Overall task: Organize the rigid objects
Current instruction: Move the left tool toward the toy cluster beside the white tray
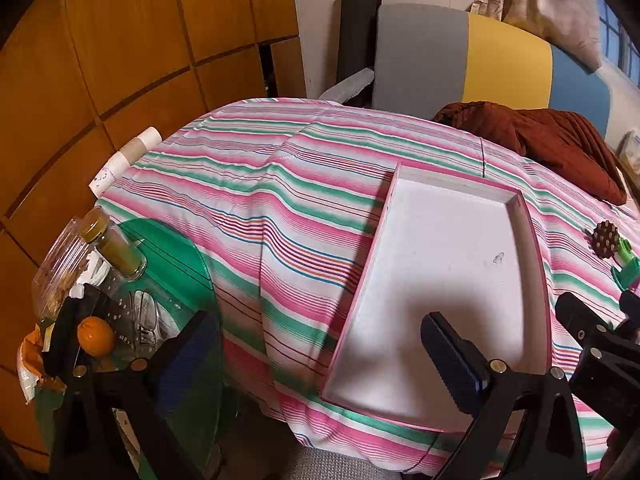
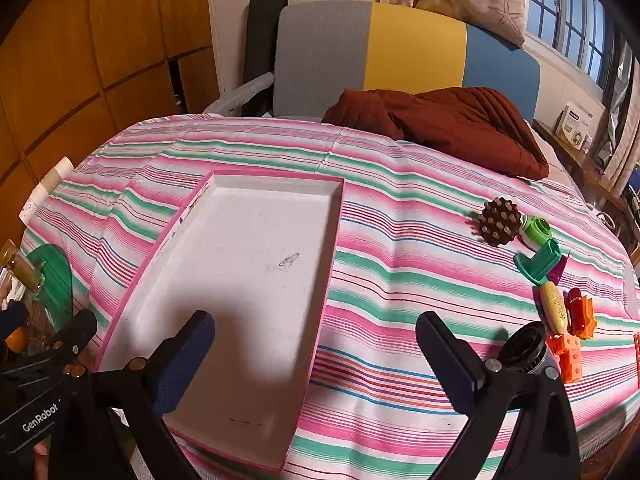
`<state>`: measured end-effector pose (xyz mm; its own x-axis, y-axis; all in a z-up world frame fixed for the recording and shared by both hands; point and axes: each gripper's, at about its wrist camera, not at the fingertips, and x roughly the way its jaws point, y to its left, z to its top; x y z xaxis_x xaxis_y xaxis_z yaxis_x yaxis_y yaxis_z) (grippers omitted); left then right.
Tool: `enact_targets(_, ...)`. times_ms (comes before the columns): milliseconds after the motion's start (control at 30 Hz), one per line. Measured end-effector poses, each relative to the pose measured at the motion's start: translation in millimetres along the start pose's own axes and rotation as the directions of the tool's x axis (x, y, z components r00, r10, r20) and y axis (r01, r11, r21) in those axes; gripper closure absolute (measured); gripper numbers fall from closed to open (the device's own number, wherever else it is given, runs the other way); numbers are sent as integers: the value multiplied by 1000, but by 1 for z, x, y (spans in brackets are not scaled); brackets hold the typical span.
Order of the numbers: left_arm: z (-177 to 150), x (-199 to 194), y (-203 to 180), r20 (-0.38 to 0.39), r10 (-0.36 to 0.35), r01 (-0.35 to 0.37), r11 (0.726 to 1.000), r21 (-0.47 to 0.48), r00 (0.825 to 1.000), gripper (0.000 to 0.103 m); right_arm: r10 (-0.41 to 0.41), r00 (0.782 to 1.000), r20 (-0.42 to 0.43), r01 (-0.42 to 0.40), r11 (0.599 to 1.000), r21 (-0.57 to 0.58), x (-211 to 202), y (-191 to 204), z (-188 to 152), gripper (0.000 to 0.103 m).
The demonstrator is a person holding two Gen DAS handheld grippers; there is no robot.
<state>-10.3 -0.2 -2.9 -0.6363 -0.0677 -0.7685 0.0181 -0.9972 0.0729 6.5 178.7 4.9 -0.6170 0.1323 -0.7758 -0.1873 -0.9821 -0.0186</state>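
Note:
A shallow white tray with a pink rim [image 1: 460,184] [image 2: 276,176] lies on the striped bedspread with nothing in it. To its right sit small rigid toys: a brown studded ball [image 2: 500,222] [image 1: 605,239], a light green piece [image 2: 538,229], a teal piece [image 2: 538,260] [image 1: 626,270], a yellow oblong [image 2: 553,307], a red and orange piece [image 2: 580,312], orange dice blocks [image 2: 568,356] and a black cylinder [image 2: 524,346]. My left gripper [image 1: 320,344] hangs open over the tray's near left edge. My right gripper [image 2: 316,344] hangs open over the tray's near right edge, holding nothing.
A brown quilted cover [image 2: 448,124] lies at the bed's far right. A green glass side table [image 1: 176,264] at the left holds a jar [image 1: 116,252], an orange [image 1: 95,336] and glasses [image 1: 146,316]. A grey, yellow and blue headboard [image 2: 412,52] and wooden wardrobe [image 1: 120,40] stand behind.

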Motion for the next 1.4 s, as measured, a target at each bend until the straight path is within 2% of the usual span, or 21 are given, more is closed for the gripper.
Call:
enact_targets(433,0,-6,-5,10,-4,4,1000,9,1000,0,13,1000,19,-14,1000,11,-8,-7,-2,0)
enact_targets(567,-2,-10,-8,14,-52,52,999,10,999,0,20,999,39,-21,999,25,-13,-14,-3,1)
enact_targets(667,-8,-13,-13,10,-117,117,993,6,993,0,56,997,58,-61,995,76,-18,-27,-5,1)
enact_targets(767,-13,-13,-21,0,-148,148,989,18,989,0,67,995,69,-75,989,126,-20,-46,-9,0)
enact_targets(833,-18,-14,-28,-16,-195,196,980,31,981,0,43,996,79,-54,987,151,-21,-59,-13,0)
enact_targets(900,-23,-16,-34,-15,-266,267,963,28,964,0,28,996,90,-43,985,165,-21,-70,-17,0)
enact_targets(933,-25,-18,-35,-8,-313,313,949,20,950,0,32,996,88,-47,983,177,-21,-76,-19,0)
enact_targets(1000,-30,-23,-38,12,-421,421,907,-1,907,0,28,997,72,-42,978,202,-19,-88,-24,0)
enact_targets(1067,-33,-27,-43,12,-474,475,880,-8,880,0,12,998,64,-27,970,241,-19,-102,-29,0)
enact_targets(1167,-33,-33,-55,2,-471,471,882,24,882,0,-56,998,42,42,958,284,-17,-125,-36,0)
enact_targets(1267,-34,-38,-61,1,-491,491,870,48,871,0,-144,990,3,133,923,361,-15,-151,-48,0)
enact_targets(1400,-38,-39,-65,-16,-490,490,869,76,872,0,-142,989,-38,142,863,486,-9,-186,-66,0)
